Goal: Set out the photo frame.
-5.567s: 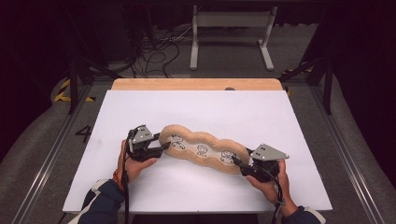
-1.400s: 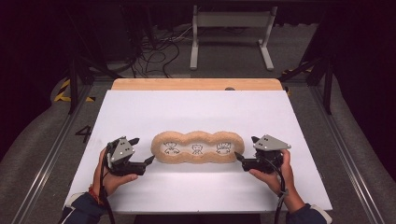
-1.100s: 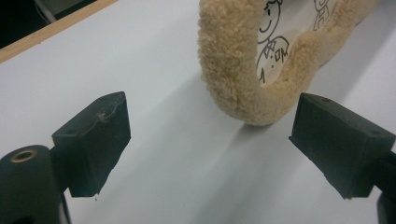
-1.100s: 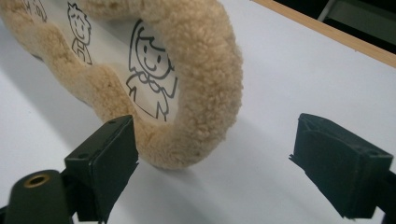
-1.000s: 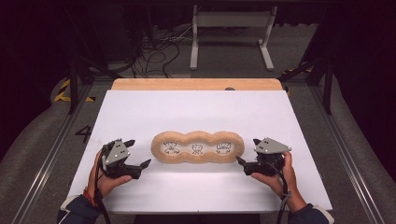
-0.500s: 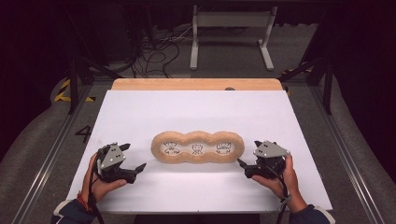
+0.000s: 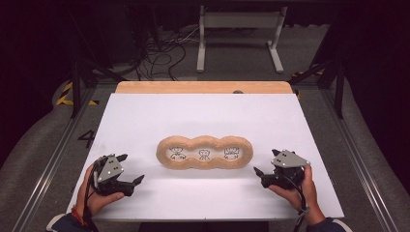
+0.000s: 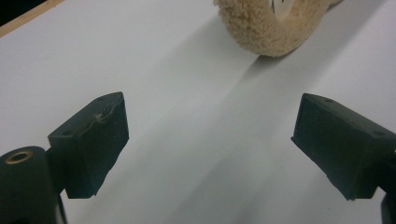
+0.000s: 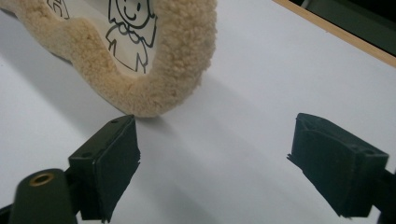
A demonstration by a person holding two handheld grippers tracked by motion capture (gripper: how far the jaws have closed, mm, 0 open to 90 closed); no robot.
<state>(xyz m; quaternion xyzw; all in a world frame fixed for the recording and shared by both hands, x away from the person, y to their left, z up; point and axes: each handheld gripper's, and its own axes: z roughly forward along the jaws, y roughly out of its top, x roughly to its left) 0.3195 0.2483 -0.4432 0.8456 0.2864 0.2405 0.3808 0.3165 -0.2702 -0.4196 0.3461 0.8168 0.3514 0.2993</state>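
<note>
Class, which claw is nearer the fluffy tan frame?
Right. The right claw sits just off the fluffy tan frame's right end; the left claw lies farther off its left end.

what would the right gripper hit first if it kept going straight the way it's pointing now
Most likely the right end of the fuzzy tan frame. The right gripper points left toward it with jaws open, and the frame's rounded end lies just ahead in the right gripper view, toward one jaw. Only bare white table lies between; depth is uncertain.
</note>
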